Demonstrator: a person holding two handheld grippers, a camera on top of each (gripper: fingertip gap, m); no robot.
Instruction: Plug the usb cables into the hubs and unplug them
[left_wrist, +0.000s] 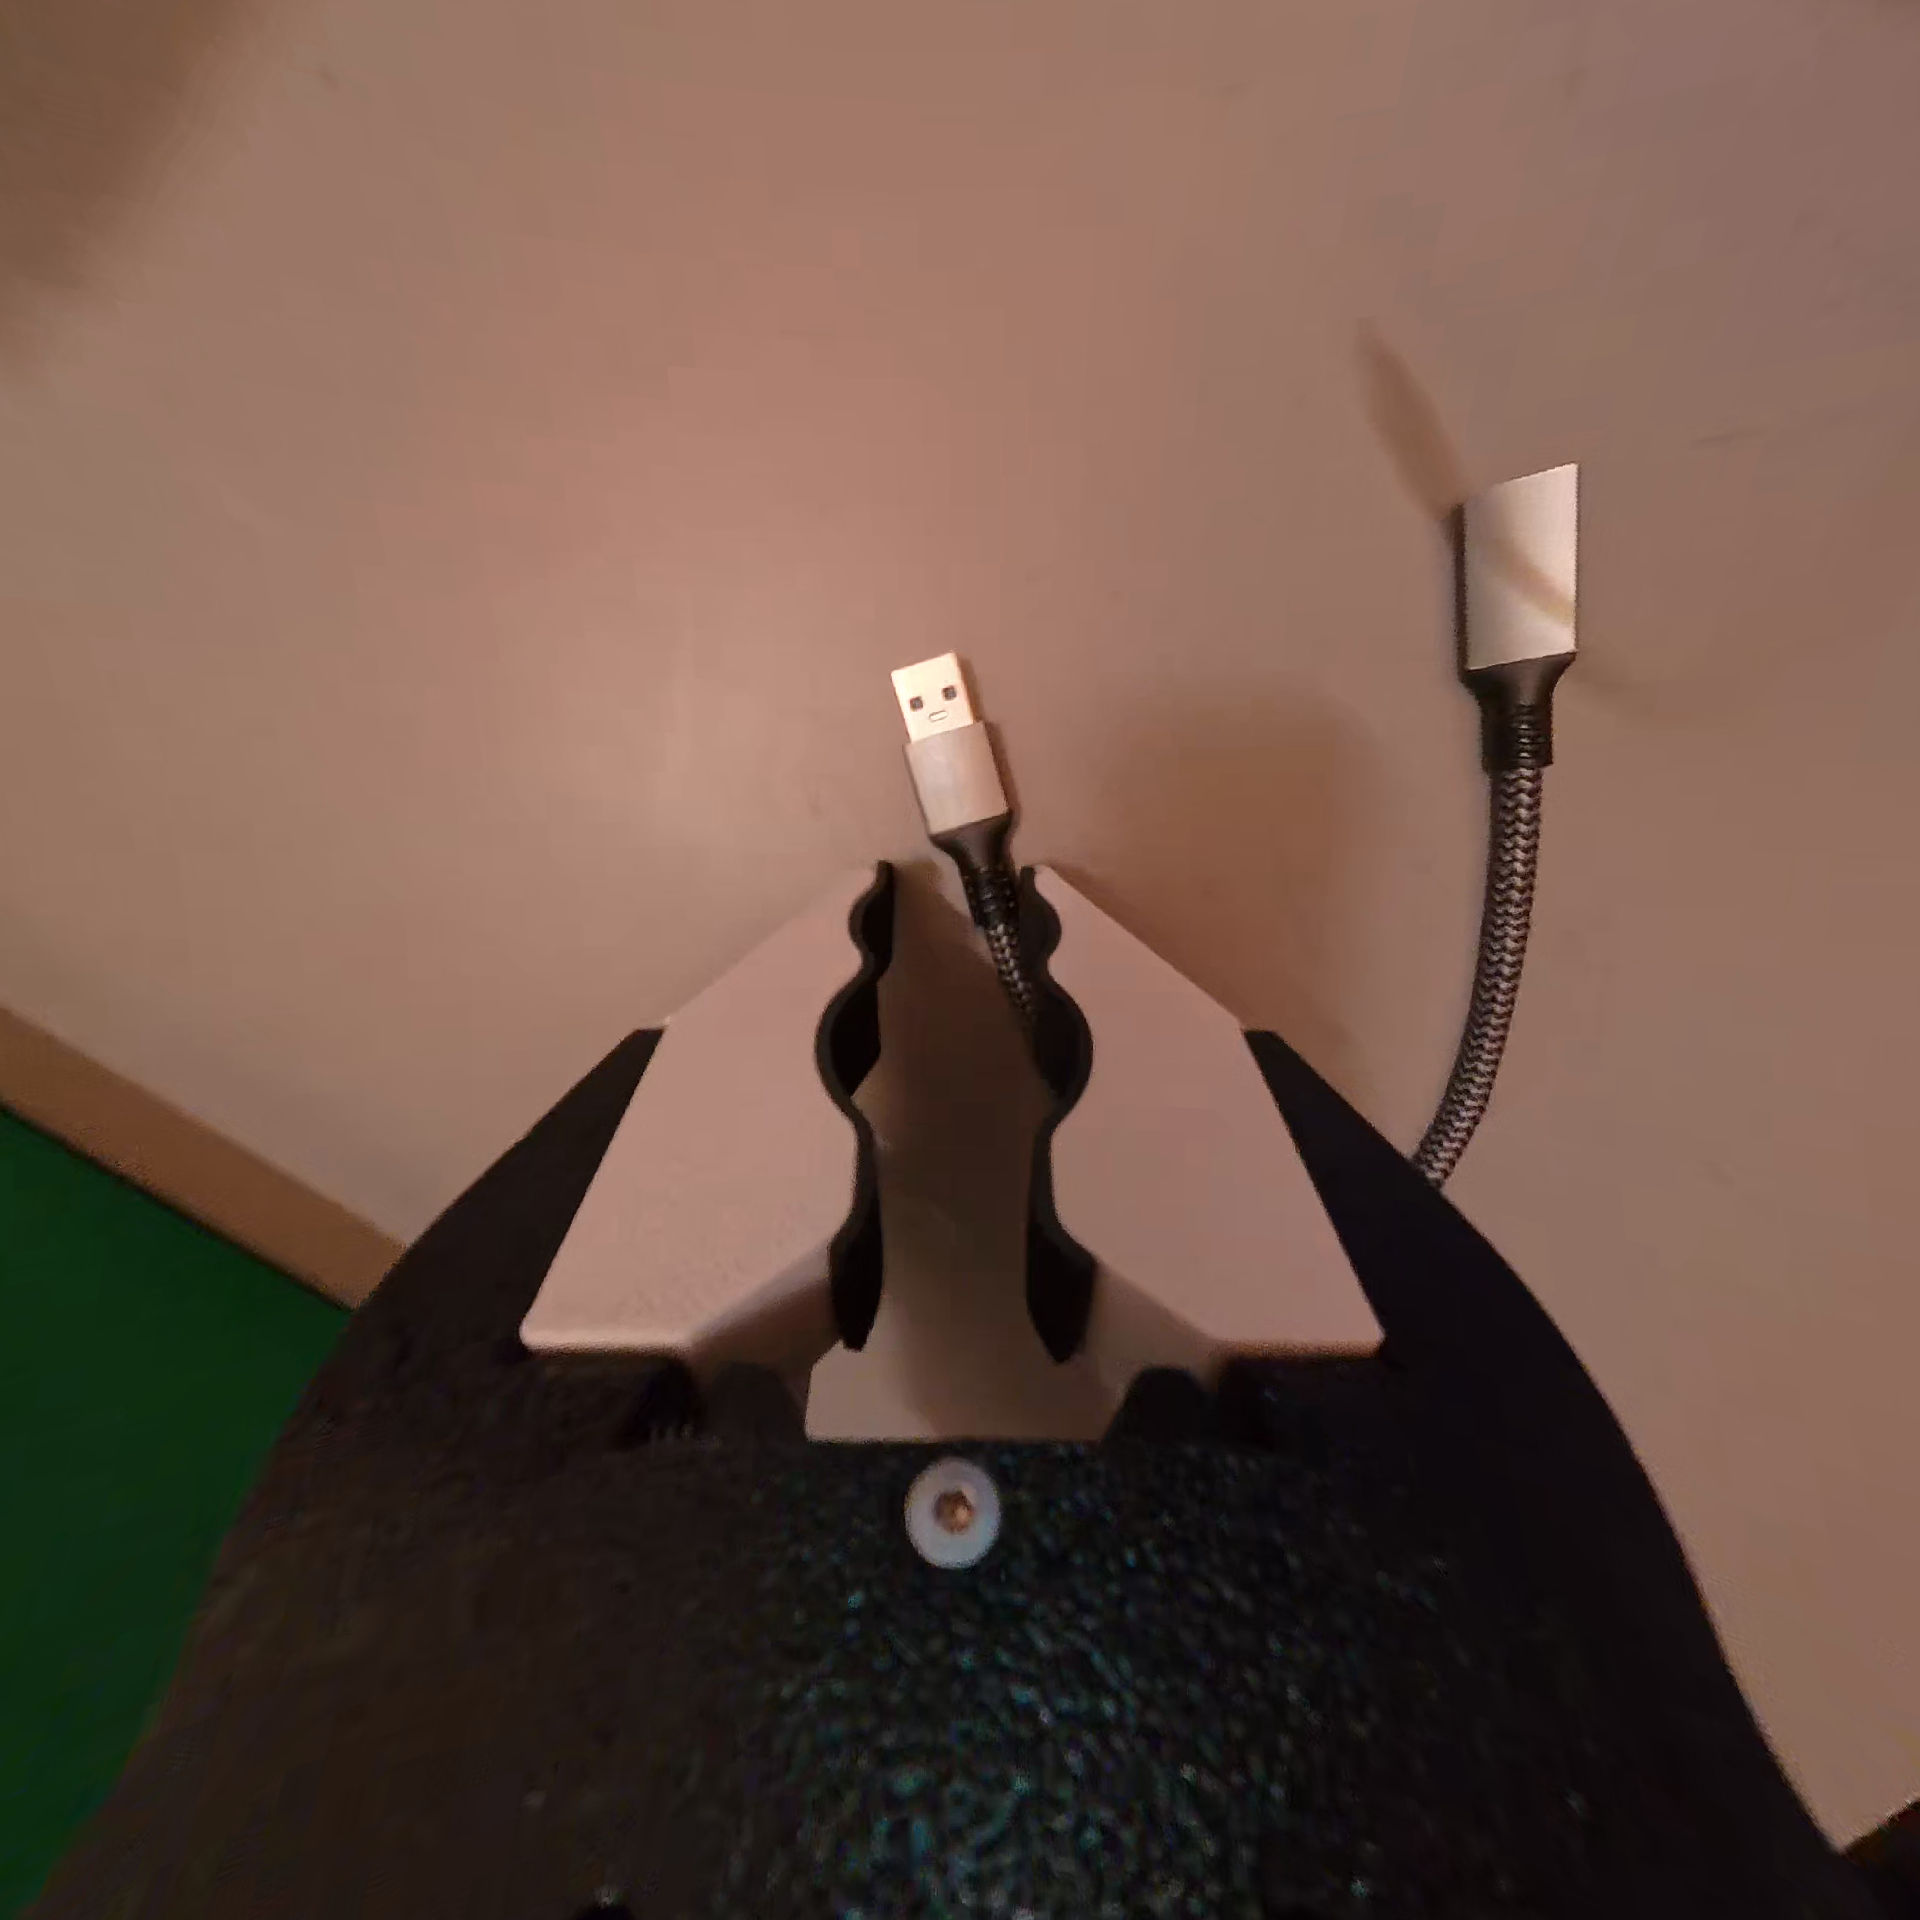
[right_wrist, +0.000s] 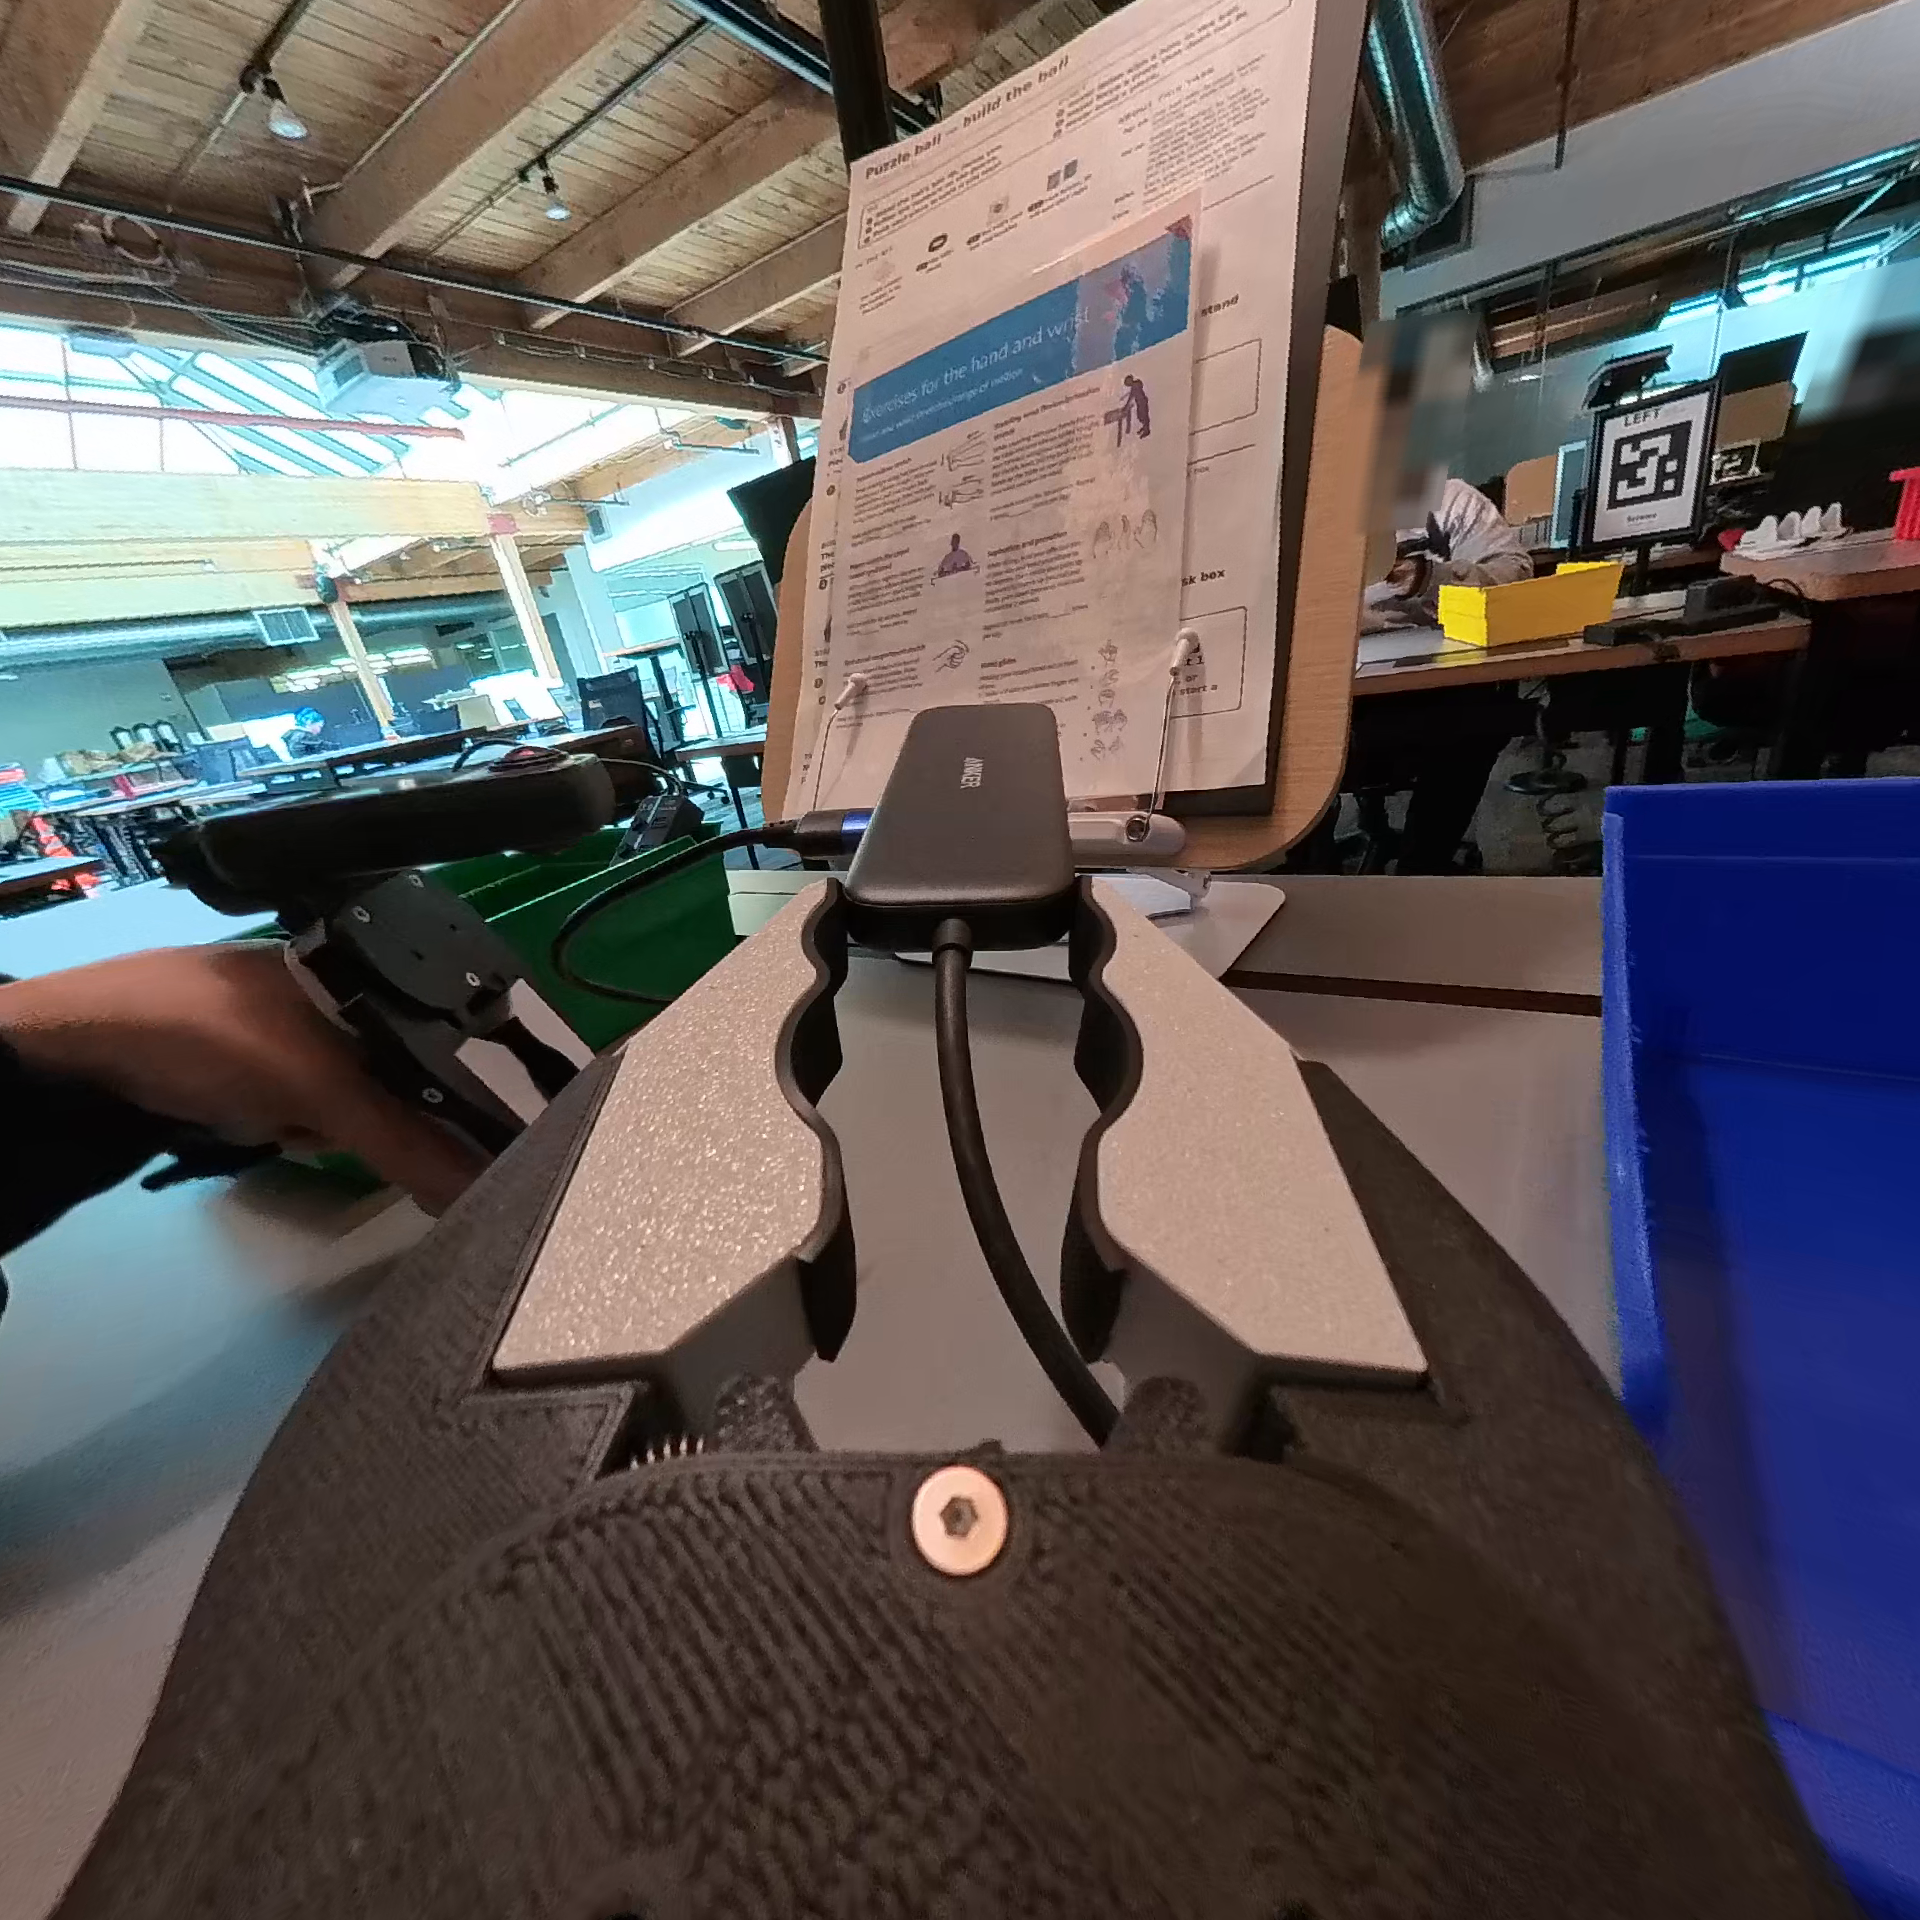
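Observation:
In the left wrist view my left gripper (left_wrist: 961, 878) is open just above the beige table (left_wrist: 623, 520). A braided grey cable (left_wrist: 1003, 966) runs between its fingers, along the right pad. Its silver USB plug (left_wrist: 940, 727) lies on the table just past the fingertips. The cable's other silver end (left_wrist: 1519, 566) lies to the right. In the right wrist view my right gripper (right_wrist: 958, 904) is shut on the near end of a dark grey hub (right_wrist: 966, 810). The hub's own black lead (right_wrist: 961, 1091) runs back between the fingers. A black cable with a blue-ringed plug (right_wrist: 826, 829) sits in the hub's left side.
A blue bin (right_wrist: 1766, 1143) stands close on the right. A green bin (right_wrist: 644, 935) is behind the left gripper (right_wrist: 416, 894), which a hand (right_wrist: 208, 1049) holds. A wooden document stand (right_wrist: 1320, 623) with papers rises right behind the hub. A green surface (left_wrist: 125, 1351) borders the table at left.

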